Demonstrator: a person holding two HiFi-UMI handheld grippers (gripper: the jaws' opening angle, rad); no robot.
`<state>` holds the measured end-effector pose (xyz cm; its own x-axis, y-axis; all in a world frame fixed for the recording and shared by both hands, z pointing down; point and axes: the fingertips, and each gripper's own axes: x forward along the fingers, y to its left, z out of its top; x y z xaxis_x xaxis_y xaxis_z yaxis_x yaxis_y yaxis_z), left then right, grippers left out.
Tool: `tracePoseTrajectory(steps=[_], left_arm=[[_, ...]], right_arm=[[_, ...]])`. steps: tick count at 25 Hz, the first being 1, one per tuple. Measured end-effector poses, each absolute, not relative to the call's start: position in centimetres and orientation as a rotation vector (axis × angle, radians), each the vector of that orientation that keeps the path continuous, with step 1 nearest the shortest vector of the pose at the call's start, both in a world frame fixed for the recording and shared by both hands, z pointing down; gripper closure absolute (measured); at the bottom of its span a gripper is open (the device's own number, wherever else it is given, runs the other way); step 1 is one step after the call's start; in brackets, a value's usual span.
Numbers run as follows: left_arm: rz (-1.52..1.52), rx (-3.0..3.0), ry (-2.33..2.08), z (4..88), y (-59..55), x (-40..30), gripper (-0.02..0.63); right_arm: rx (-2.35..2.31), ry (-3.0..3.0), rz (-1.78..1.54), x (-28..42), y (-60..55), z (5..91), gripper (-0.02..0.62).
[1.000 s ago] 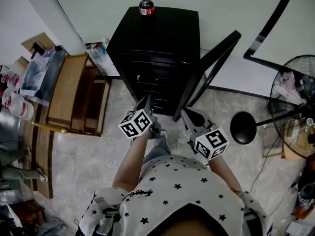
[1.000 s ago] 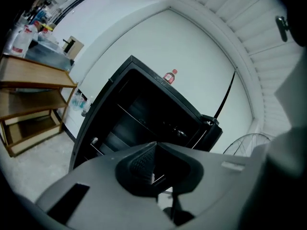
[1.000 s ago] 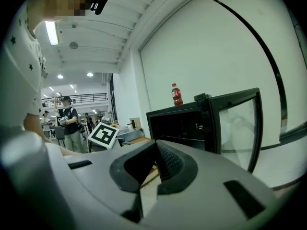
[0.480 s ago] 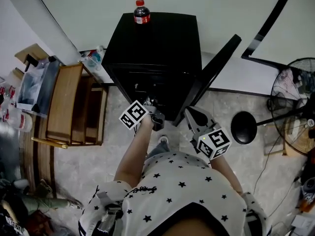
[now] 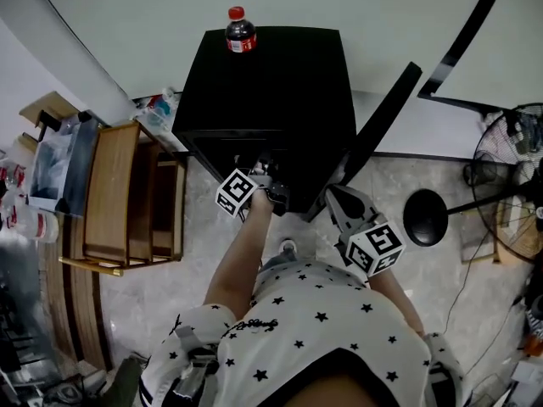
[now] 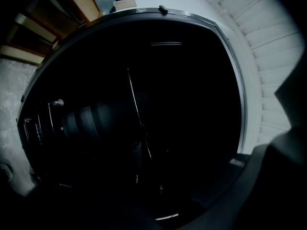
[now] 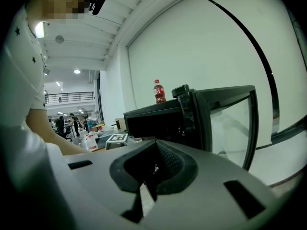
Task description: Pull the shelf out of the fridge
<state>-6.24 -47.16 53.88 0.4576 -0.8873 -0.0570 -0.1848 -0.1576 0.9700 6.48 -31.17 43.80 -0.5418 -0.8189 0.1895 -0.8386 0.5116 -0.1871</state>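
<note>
Reaching into the open black box-shaped fridge (image 5: 273, 75), the left tool (image 5: 270, 183) hides its grip in darkness, while the right tool (image 5: 337, 197) hangs closed and empty.

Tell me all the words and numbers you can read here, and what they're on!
No words or numbers can be read.
Red label on the dark plastic cola bottle atop the black fridge: too small and blurred to read.
Left white marker cube and right white marker cube: black square patterns, no letters.
</note>
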Motion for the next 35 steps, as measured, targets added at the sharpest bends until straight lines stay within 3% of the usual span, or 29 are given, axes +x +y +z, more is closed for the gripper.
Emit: tracePoseTrajectory(steps=[13, 22, 35], left_arm=[[-1.014, 1.516, -0.932, 54.8, -52.6, -5.6, 0.433], [-1.014, 1.455, -0.983, 55.8, -54.1, -5.5, 0.571], [-1.035, 1.393, -0.956, 55.9, -53.0, -5.6, 0.582]], right_arm=[[1.434, -2.625, 0.437, 6.8, -31.6, 45.3, 0.601], [1.427, -2.614, 0.432, 7.3, -31.3, 45.5, 0.601], [1.404, -2.625, 0.440, 7.3, -30.3, 45.3, 0.601]])
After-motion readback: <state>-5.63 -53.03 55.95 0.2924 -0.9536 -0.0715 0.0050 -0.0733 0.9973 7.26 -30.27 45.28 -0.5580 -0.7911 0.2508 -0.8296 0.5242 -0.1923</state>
